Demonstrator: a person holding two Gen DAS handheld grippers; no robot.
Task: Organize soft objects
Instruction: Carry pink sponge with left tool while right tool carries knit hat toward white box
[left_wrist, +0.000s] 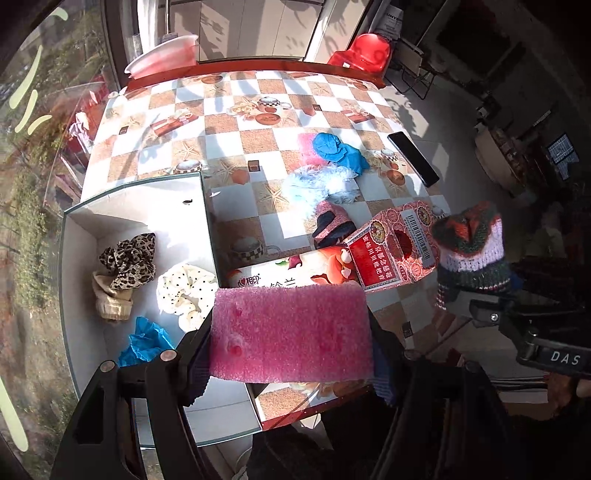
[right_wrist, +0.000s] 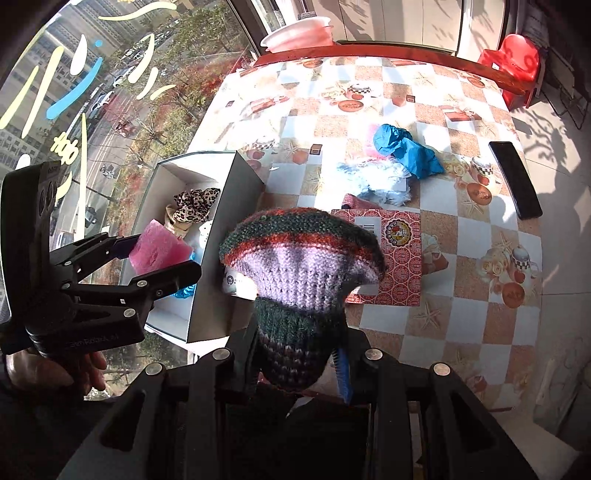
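The pink sponge (left_wrist: 291, 332) is clamped in the left gripper (left_wrist: 291, 354) and the knitted hat (right_wrist: 301, 291) in the right gripper (right_wrist: 299, 365), presumably for the white box (left_wrist: 147, 206) at 9 o'clock.

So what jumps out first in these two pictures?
Each gripper is clamped on something soft: the left gripper grips a pink sponge, the right gripper a striped knit piece. Beyond them, a white box on the checkered table already holds a leopard scrunchie and other fabric bits.

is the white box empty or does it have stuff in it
Not empty: the white box holds a leopard-print scrunchie, a polka-dot scrunchie and a blue cloth.
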